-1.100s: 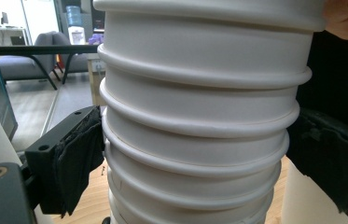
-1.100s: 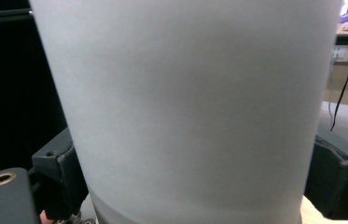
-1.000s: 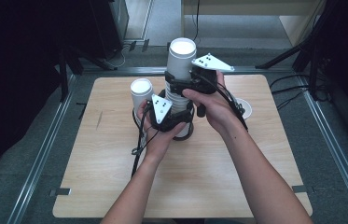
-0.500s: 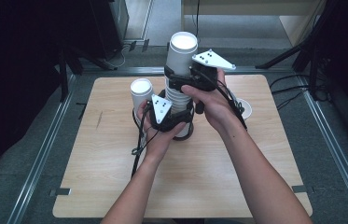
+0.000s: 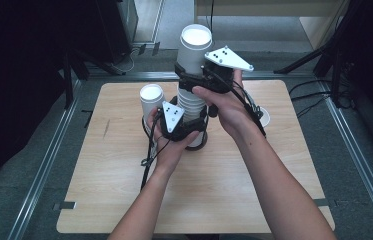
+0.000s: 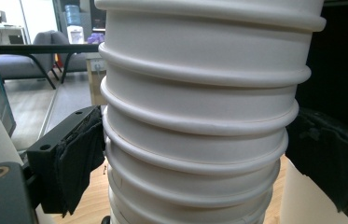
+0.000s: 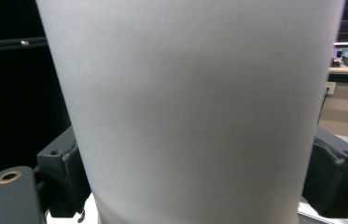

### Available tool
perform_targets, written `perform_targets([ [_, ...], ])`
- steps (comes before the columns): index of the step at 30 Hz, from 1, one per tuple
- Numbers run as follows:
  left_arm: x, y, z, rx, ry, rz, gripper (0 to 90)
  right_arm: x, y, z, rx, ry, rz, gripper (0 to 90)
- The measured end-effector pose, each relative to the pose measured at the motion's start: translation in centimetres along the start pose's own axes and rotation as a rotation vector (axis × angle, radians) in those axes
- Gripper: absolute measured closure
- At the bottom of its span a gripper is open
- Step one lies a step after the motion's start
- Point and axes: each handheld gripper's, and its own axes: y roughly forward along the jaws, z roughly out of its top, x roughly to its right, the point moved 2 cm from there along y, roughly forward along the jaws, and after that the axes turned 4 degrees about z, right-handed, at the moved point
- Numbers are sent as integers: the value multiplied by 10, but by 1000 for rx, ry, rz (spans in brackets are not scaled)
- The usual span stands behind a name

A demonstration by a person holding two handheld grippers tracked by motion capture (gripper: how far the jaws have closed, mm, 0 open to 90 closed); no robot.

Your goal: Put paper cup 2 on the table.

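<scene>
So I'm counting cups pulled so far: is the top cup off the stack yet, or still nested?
Still nested: in the high view the top cup sits partly raised in the cup stack.

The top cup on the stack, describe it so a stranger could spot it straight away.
On the wooden table, a stack of white paper cups rises at the middle. The top cup sits clamped in the right hand-held gripper; unlike the single cup left of the stack, it stands highest.

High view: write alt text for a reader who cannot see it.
Two hands work a stack of white paper cups at the middle of a wooden table. The right hand-held gripper clamps the top cup and the left hand-held gripper clamps the stack's base. Another white cup stands just left.
</scene>
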Motion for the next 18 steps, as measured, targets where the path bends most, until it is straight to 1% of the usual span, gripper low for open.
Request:
perform_targets([
  [8, 0, 0, 0, -1, 1, 0, 59, -3, -3, 13, 47, -9, -21, 124],
  [9, 0, 0, 0, 0, 1, 0, 60, -3, -4, 15, 53, -8, -26, 124],
  [10, 0, 0, 0, 0, 0, 0, 60, -2, -5, 18, 70, 5, -30, 124],
  [13, 0, 0, 0, 0, 1, 0, 60, -2, -6, 21, 83, 6, -32, 124],
  [14, 0, 0, 0, 0, 1, 0, 59, -3, -8, 24, 97, 3, -30, 124],
  [18, 0, 0, 0, 0, 0, 0, 59, -6, -11, 31, 110, -7, -40, 124],
])
